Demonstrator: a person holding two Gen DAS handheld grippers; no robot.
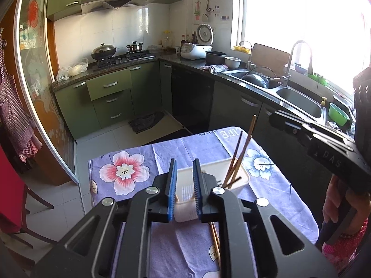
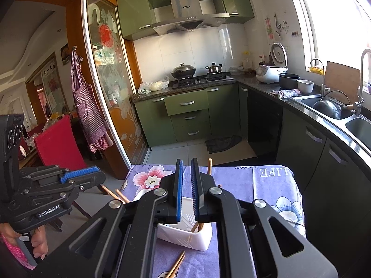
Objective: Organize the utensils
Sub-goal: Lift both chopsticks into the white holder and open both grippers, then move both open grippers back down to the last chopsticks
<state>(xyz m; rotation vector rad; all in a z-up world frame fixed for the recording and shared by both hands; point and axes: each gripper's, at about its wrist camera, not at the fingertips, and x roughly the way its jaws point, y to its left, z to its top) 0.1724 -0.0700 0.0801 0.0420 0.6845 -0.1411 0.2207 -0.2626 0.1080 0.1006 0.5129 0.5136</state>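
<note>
Floral purple tablecloth (image 1: 167,148), green kitchen cabinets (image 1: 109,97), left gripper (image 1: 184,185) jaws slightly spread, right gripper (image 2: 186,185) jaws nearly together, both empty

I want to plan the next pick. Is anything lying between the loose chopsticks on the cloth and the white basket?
Nothing visible blocks them. The loose chopsticks lie on the floral cloth just before the white basket, with only bare cloth between.

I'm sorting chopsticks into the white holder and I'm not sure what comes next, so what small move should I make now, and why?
Probably lower the left gripper toward the loose chopsticks on the floral cloth just in front of the white holder. Some chopsticks already stand in the holder, these still lie outside it, and nothing shows between either gripper's pads.
</note>
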